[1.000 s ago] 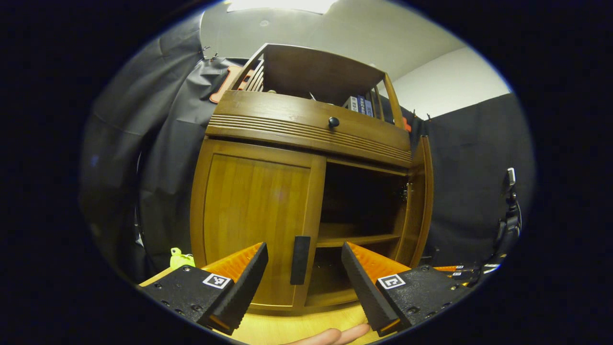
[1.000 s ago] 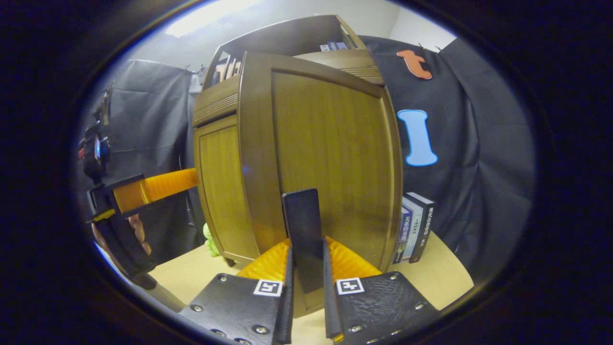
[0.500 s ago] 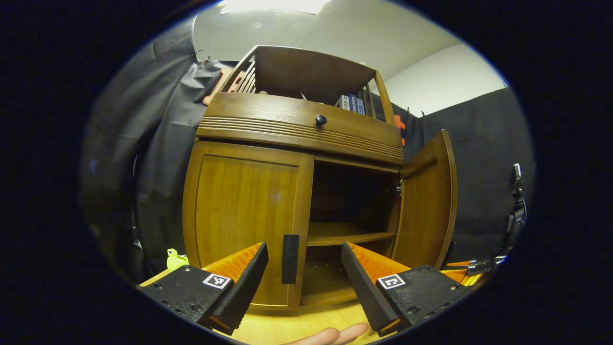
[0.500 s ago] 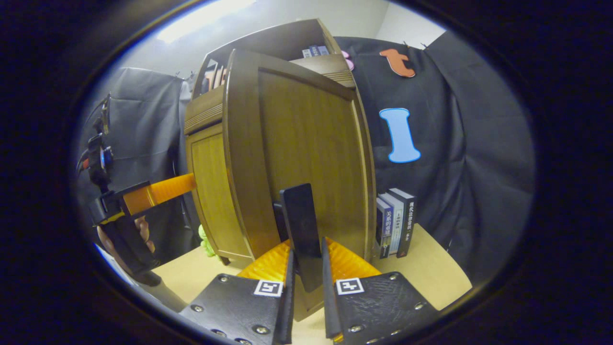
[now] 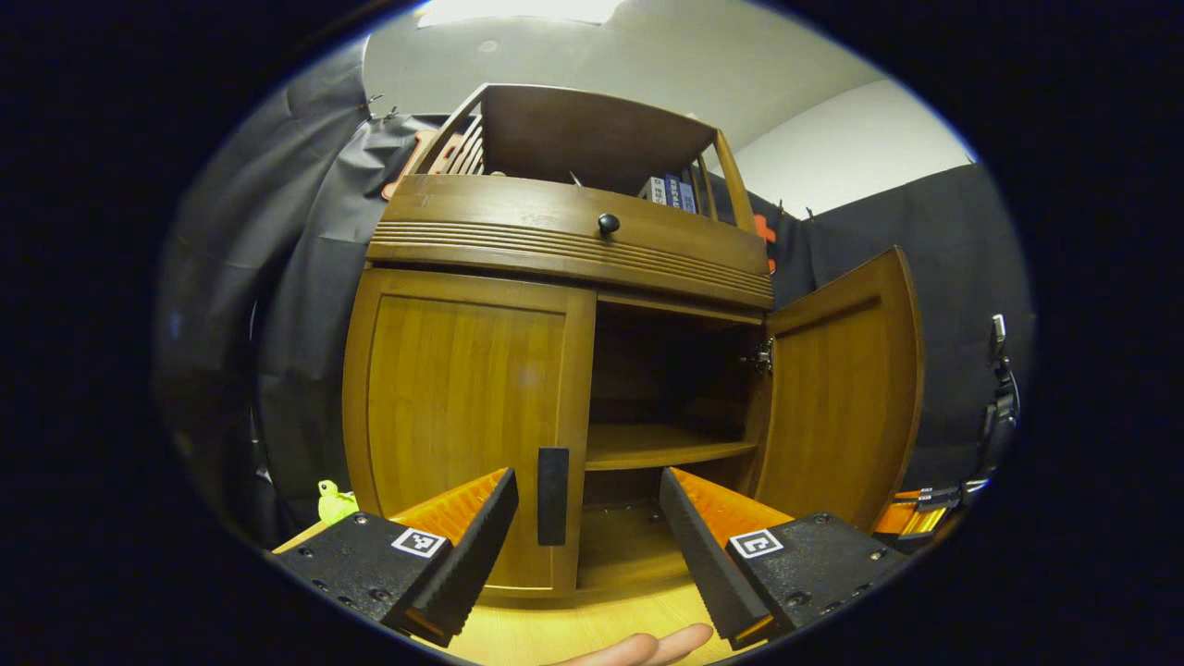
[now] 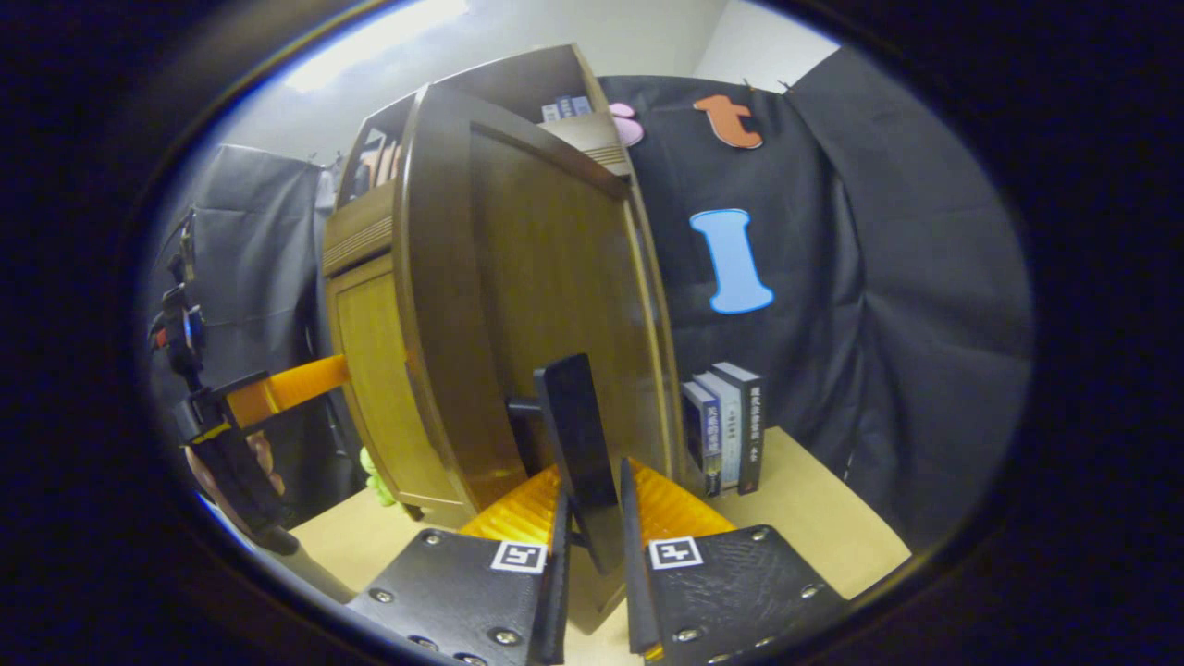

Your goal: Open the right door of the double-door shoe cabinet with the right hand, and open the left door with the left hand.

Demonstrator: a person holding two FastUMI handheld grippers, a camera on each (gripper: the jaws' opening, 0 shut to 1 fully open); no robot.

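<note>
A bright ceiling light [image 5: 518, 9] glares overhead, the cabinet's [image 5: 555, 231] open inside lies in shadow, and edges bend.

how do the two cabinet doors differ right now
The right door is swung wide open, baring the shelf; the left door sits closed, flush with the frame. The right door's handle is pinched in the right claw; the left door's handle is free, standing ahead of the gap of the open left claw. Both are brown wood panels with dark upright bar handles.
</note>
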